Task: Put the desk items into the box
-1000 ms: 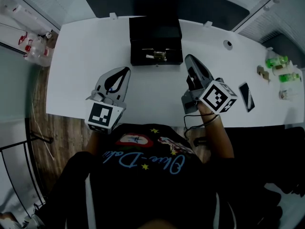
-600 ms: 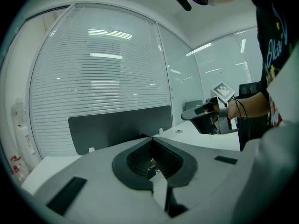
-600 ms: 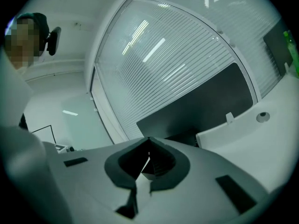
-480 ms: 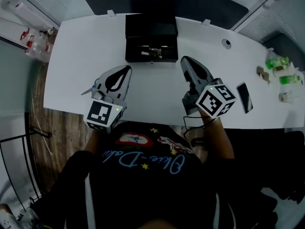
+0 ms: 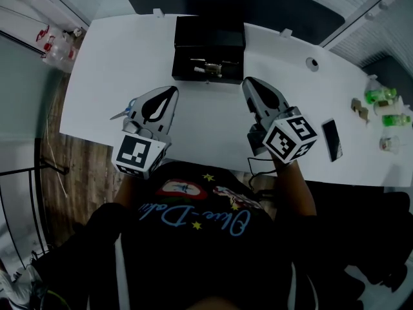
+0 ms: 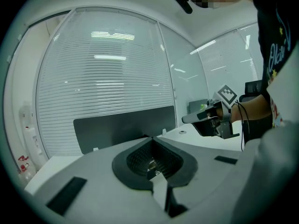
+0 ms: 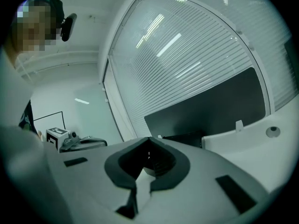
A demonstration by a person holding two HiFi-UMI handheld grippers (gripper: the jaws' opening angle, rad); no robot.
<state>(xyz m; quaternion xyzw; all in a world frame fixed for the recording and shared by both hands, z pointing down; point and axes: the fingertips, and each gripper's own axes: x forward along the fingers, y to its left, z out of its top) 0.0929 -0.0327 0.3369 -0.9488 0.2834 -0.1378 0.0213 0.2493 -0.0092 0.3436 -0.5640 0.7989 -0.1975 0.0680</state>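
A black box (image 5: 208, 41) stands open at the far middle of the white desk (image 5: 116, 63), with small metal items (image 5: 208, 68) inside it. My left gripper (image 5: 171, 91) hovers near the front edge, left of the box and pointing toward it, shut with nothing held. My right gripper (image 5: 248, 82) hovers to the right of the box, also shut and empty. In the left gripper view the jaws (image 6: 152, 137) meet at their tips, and the right gripper (image 6: 205, 120) shows beyond them. In the right gripper view the closed jaws (image 7: 149, 138) point at the box (image 7: 184, 138).
A dark phone (image 5: 332, 140) lies on the desk's right part, with green bottles (image 5: 381, 96) and a small brown item (image 5: 357, 106) farther right. A cable hole (image 5: 312, 62) sits right of the box. A dark panel (image 5: 232, 2) backs the desk.
The right gripper has rolled a little, so its marker cube shows a different tilt. The left gripper has crept slightly forward. Both stay shut and empty.
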